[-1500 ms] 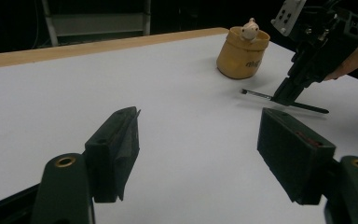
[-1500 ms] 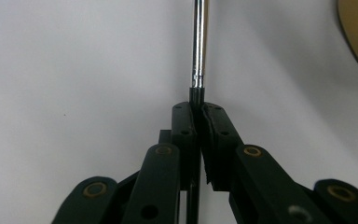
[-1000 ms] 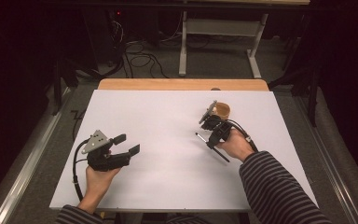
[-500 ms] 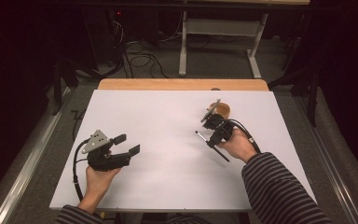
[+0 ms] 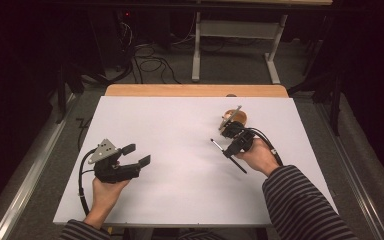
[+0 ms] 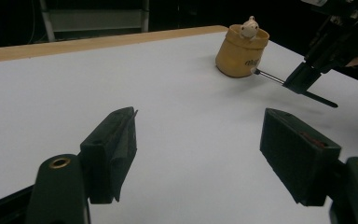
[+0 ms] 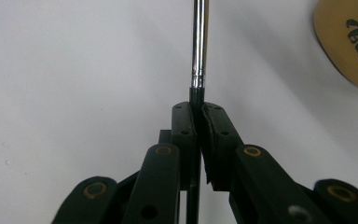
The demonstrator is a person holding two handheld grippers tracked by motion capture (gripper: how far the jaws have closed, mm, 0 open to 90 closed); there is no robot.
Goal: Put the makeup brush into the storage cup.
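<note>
A thin tool with a silver shaft (image 7: 199, 42) and a black handle (image 5: 240, 166) is clamped in my right gripper (image 5: 232, 142), which is shut on it near the shaft's base. Its silver end points left, just above the white table (image 5: 180, 125). A tan pot (image 5: 238, 118) with a small white figure (image 6: 249, 28) in its mouth stands just beyond that gripper. In the right gripper view the pot (image 7: 349, 42) is at the upper right. My left gripper (image 5: 136, 154) hovers at the near left, open with nothing between its fingers (image 6: 114, 149). From the left gripper view, the right gripper (image 6: 331, 42) holds the tool (image 6: 266, 74) beside the pot (image 6: 240, 53).
A wooden strip (image 5: 195, 90) runs along the table's far edge. Beyond it are a desk frame (image 5: 235, 35) and cables on the floor (image 5: 150, 60). A metal rail (image 5: 30, 165) runs along the left side.
The right hand has shifted slightly to the right with the tool in its gripper. The left gripper has not moved.
</note>
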